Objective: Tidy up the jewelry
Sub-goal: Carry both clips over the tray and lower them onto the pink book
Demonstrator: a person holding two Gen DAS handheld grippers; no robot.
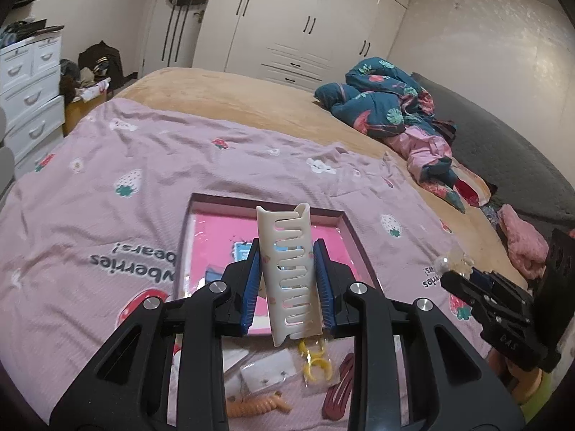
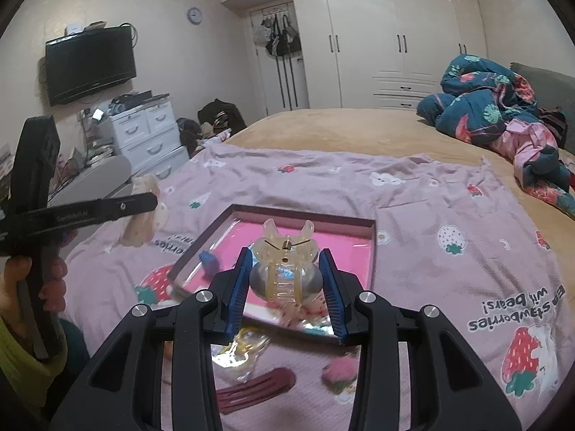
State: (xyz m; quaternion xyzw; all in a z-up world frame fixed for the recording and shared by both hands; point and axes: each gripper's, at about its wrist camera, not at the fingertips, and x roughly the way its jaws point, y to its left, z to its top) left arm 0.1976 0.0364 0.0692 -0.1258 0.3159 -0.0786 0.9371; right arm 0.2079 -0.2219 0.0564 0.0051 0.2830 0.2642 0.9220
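With a cream hair clip (image 1: 291,273) clamped in the left gripper (image 1: 289,280) and a clear claw clip (image 2: 285,276) in the right gripper (image 2: 285,283) above the pink tray (image 2: 373,251), either could be dropped onto the bedspread (image 2: 449,194) if tilted.

Left gripper (image 1: 289,280) points forward and down, blue-padded fingers (image 1: 251,287) closed on a white hair clip (image 1: 291,276) that stands upright between them, pads pressing both its sides. Right gripper (image 2: 285,287) also tilts downward, fingers (image 2: 237,287) clamped on a translucent claw clip (image 2: 285,273), hinge end up. In the right wrist view the left gripper's black body shows at far left, a hand (image 2: 21,287) wrapped around its handle, yellow-green sleeve (image 2: 25,355) below. In the left wrist view the right gripper's black body sits at right edge, side on.
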